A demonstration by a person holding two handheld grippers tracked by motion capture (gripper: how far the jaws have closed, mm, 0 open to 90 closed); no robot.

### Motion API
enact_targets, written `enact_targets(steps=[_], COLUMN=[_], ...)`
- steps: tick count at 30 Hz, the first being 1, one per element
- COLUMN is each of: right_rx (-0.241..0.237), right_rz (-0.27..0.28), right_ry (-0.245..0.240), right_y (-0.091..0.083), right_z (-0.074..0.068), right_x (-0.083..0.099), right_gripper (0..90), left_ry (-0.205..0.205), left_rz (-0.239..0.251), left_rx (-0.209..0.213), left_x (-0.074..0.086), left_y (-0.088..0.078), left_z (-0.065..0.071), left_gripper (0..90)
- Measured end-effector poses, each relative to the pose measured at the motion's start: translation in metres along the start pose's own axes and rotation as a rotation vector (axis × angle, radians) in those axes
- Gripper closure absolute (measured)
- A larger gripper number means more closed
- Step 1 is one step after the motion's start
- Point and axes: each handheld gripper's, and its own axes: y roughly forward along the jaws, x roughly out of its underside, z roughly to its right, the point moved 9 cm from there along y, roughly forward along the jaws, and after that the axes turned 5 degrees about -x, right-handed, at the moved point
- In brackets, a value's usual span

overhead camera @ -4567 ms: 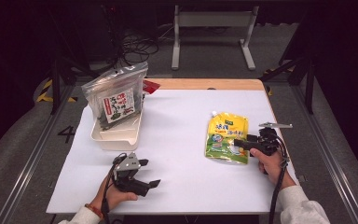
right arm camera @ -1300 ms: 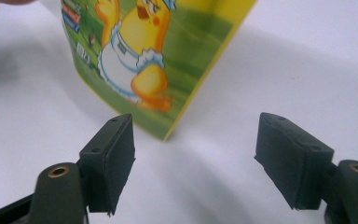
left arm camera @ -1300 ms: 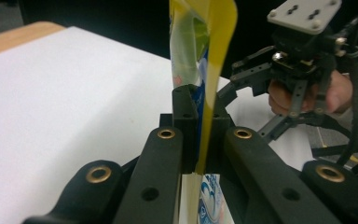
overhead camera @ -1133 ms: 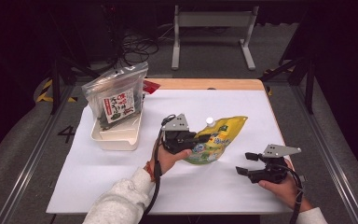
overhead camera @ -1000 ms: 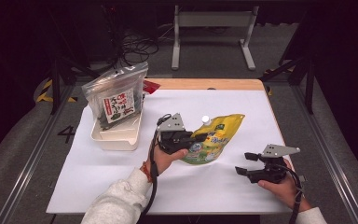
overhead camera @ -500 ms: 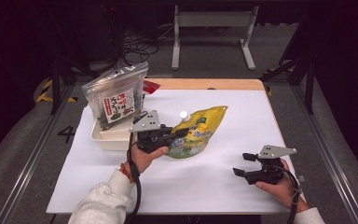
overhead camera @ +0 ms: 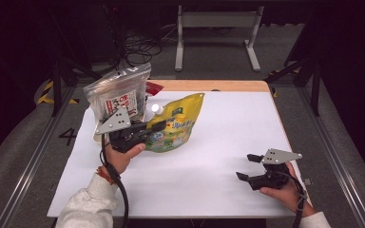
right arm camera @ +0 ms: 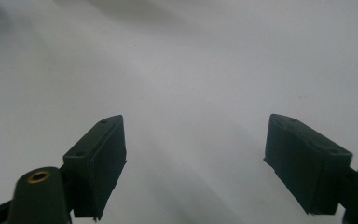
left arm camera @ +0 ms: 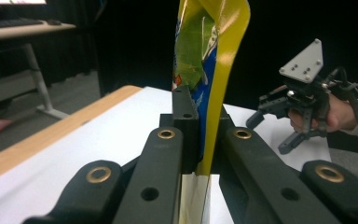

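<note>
White table (overhead camera: 209,142) | left gripper (overhead camera: 158,127) clamps yellow pouch (overhead camera: 178,124) | contents seemingly liquid

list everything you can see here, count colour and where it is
pouch: 1, yellow and green with a white cap, held up off the table at its left, next to the tray
clear bag: 1, see-through with a red, white and black label, standing in the tray
tray: 1, white, back left of the table
red item: 1, red, behind the clear bag, too hidden to identify
table: 1, white top with a wooden far edge
metal frame: 1, light grey, on the floor beyond the table
left gripper: 1, black, shut on the pouch
right gripper: 1, black, fingers open and empty, low over the table's right front
hands: 2, one on each gripper, white sleeves
</note>
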Motion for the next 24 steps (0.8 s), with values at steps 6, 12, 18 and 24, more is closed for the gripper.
enact_targets(steps=[6, 12, 18, 24], right_rx=[0.025, 0.029, 0.028, 0.026], right_rz=[0.023, 0.047, 0.019, -0.008], right_ry=[-0.033, -0.040, -0.048, -0.057], right_y=[-0.003, -0.004, 0.000, 0.004], right_z=[-0.003, -0.004, -0.005, -0.007], right_x=[-0.005, -0.009, -0.005, -0.001], right_gripper=[15.2, 12.3, 11.7, 12.0], left_ry=[0.015, 0.026, 0.047, 0.046], left_rz=[0.041, 0.061, 0.049, 0.062], left_rx=[-0.057, -0.097, -0.124, -0.130], left_x=[-0.010, -0.013, -0.003, 0.006], left_y=[-0.027, -0.046, -0.057, -0.071], left_z=[-0.014, -0.027, -0.042, -0.059], left_gripper=[88.2, 88.2, 88.1, 88.1])
